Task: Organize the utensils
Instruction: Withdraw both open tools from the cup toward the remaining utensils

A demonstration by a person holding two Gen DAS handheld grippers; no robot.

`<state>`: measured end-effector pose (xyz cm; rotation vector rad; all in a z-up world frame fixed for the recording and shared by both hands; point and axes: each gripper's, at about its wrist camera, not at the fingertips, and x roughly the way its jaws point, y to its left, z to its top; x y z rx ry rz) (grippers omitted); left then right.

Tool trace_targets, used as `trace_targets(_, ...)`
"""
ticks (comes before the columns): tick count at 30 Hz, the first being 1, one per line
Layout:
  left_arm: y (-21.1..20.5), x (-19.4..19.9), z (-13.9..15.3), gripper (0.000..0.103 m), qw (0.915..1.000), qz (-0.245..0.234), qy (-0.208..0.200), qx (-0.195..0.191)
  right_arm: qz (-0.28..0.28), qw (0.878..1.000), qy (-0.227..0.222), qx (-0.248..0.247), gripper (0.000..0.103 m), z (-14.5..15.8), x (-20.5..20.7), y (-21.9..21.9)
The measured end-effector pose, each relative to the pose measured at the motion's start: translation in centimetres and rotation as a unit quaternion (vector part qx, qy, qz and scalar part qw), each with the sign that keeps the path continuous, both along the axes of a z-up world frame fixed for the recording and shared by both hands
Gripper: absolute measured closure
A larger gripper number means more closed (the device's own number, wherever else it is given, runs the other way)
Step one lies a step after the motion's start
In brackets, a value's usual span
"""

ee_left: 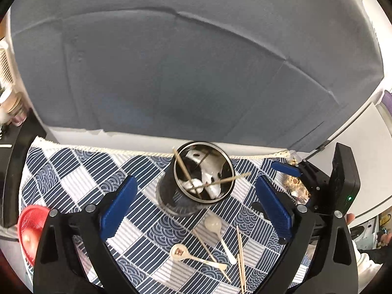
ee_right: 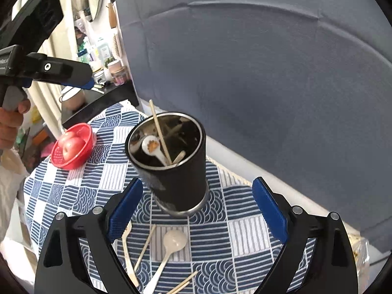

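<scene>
A black metal cup (ee_left: 196,191) stands on the blue-and-white checked cloth (ee_left: 73,171) and holds a white spoon and two chopsticks (ee_left: 182,169). In the right wrist view the cup (ee_right: 176,171) shows a paw-print spoon (ee_right: 153,148) and a chopstick (ee_right: 159,129) inside. On the cloth in front lie a plain white spoon (ee_left: 216,232), a paw-print spoon (ee_left: 193,257) and several chopsticks (ee_left: 241,259). My left gripper (ee_left: 196,204) is open and empty, above the cup. My right gripper (ee_right: 197,210) is open and empty, jaws either side of the cup's base.
A red basket with apples (ee_right: 73,147) sits at the cloth's left; it also shows in the left wrist view (ee_left: 30,230). A grey-blue sofa back (ee_left: 196,73) rises behind the table. A dark shelf with jars (ee_right: 107,73) stands at the left. The left gripper (ee_right: 80,83) shows in the right wrist view.
</scene>
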<state>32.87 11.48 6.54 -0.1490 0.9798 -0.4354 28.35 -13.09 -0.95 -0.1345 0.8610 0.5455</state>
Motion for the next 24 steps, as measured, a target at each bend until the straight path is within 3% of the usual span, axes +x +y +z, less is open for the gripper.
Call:
trace_targets(12, 1.4, -3.5, -2.4, 0.007, 0.9985, 0.024, 0.017, 0.047, 0.012, 1.000, 0.026, -0.010, 0.016, -1.5, -3.4, 0.2)
trace_targets(24, 2.0, -5.8, -7.2, 0.007, 0.9946, 0.040, 0.068, 0.067, 0.027, 0.997, 0.060, -0.031, 0.016, -4.6, -6.2, 1.0)
